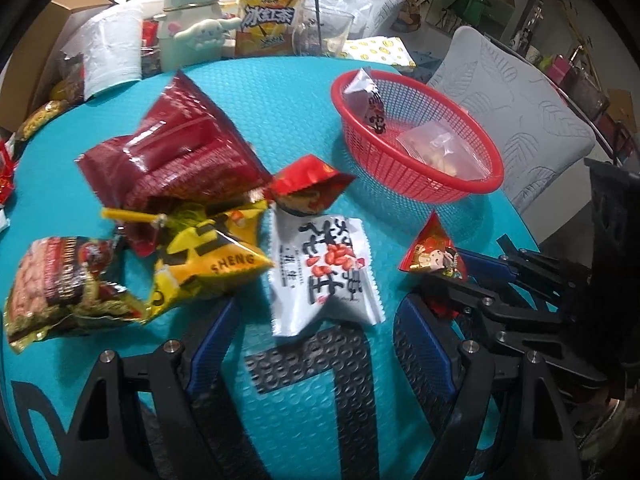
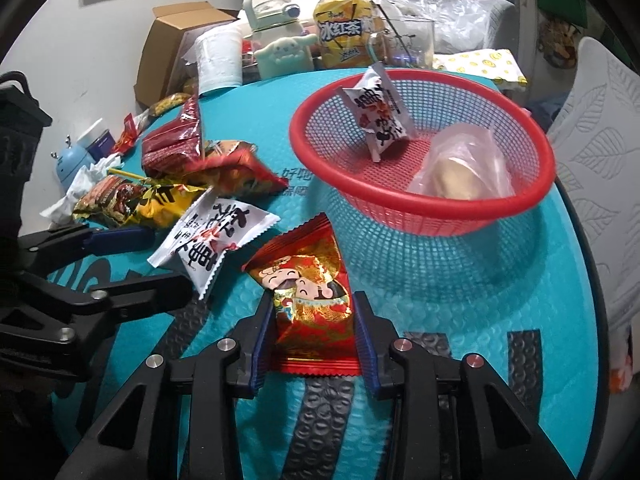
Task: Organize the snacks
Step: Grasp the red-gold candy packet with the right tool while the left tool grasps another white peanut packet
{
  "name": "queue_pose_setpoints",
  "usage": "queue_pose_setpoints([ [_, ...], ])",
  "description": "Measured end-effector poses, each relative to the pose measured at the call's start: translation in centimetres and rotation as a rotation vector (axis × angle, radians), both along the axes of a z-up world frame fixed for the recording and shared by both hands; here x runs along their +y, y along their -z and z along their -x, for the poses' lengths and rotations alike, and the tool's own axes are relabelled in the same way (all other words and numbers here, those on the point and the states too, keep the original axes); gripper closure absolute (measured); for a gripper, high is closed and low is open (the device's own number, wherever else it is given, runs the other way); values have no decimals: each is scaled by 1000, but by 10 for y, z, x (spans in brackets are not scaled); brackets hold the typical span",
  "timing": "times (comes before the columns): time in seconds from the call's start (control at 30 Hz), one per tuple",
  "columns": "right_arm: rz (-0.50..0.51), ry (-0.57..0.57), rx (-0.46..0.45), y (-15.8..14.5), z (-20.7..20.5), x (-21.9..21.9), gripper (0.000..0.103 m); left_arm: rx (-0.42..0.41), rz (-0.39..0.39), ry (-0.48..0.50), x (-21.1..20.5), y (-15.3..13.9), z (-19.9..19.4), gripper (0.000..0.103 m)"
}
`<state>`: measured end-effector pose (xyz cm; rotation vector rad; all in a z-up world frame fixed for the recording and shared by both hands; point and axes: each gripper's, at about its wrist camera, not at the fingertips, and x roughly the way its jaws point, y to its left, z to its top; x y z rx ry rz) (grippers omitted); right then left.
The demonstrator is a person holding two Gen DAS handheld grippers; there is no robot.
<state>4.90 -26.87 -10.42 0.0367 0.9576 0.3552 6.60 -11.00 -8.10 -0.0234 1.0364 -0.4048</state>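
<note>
The red packet (image 2: 314, 316) sits low in the centre of the right wrist view, on the teal mat (image 2: 460, 280), with the right gripper (image 2: 316, 344) closed on it: both blue pads press its sides. In the left wrist view the same packet (image 1: 434, 256) shows at the right, its lower end caught in that gripper (image 1: 452, 300).

Above it, at the upper right, stands the red basket (image 2: 400, 200), holding a white packet (image 2: 378, 114) and a clear bag (image 2: 464, 168).

To the packet's left lies a white snack (image 2: 212, 240), and further left a heap of red and yellow bags (image 2: 172, 176); how many is hard to tell.

The left gripper (image 1: 316, 344) hangs open, its fingers either side of the white snack's (image 1: 324, 276) lower edge, not touching.
</note>
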Motion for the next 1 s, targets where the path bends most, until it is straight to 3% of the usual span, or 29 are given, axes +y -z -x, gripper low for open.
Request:
queue_pose_setpoints([
  [0.33, -25, 50, 10, -1, 3, -17, 67, -4, -63, -3, -15, 10, -17, 21],
  [0.4, -25, 55, 12, -1, 3, -18, 67, -18, -82, -8, -18, 10, -19, 26],
  [0.43, -25, 56, 12, -2, 3, -19, 67, -23, -93, -10, -18, 10, -18, 36],
  [0.5, -26, 60, 14, -2, 4, -20, 67, -37, -122, -7, -19, 9, -16, 45],
  [0.67, -29, 62, 19, -3, 9, -18, 67, -22, -83, 3, -12, 7, -7, 53],
  [1.0, -41, 35, 28, -4, 31, -5, 67, 18, -40, 38, 1, 4, 27, 53],
])
